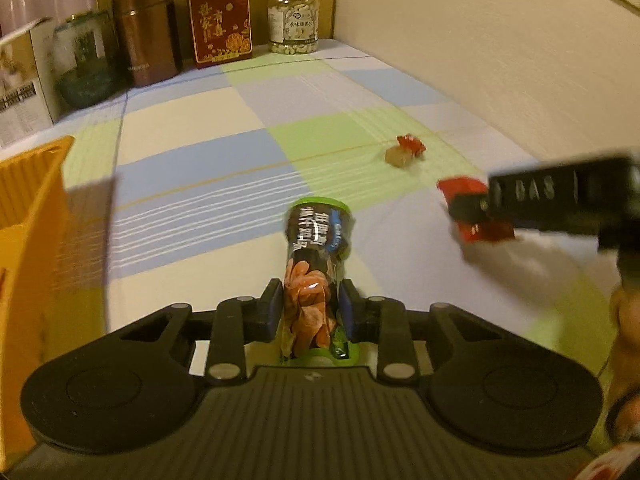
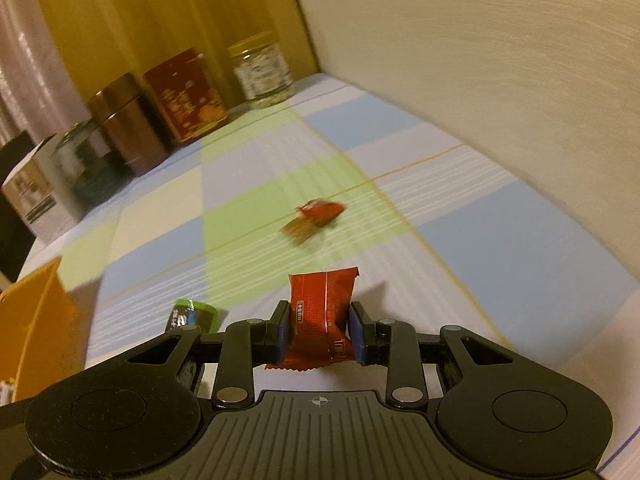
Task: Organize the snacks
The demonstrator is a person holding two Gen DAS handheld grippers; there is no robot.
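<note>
My left gripper (image 1: 310,308) is shut on a clear snack tube with a green lid (image 1: 316,252), held above the checked cloth; its lid end also shows in the right wrist view (image 2: 194,316). My right gripper (image 2: 318,330) is shut on a red snack packet (image 2: 322,312), lifted off the cloth; it shows in the left wrist view (image 1: 472,210) at the right. A small red-and-tan wrapped candy (image 1: 404,150) lies on the cloth ahead, also in the right wrist view (image 2: 314,218). A yellow bin (image 1: 28,240) stands at the left, also in the right wrist view (image 2: 36,328).
Along the back stand a white box (image 1: 24,80), a green jar (image 1: 84,60), a brown canister (image 1: 146,32), a red tin (image 1: 222,22) and a clear nut jar (image 1: 294,20). A pale wall (image 1: 480,60) runs along the right side.
</note>
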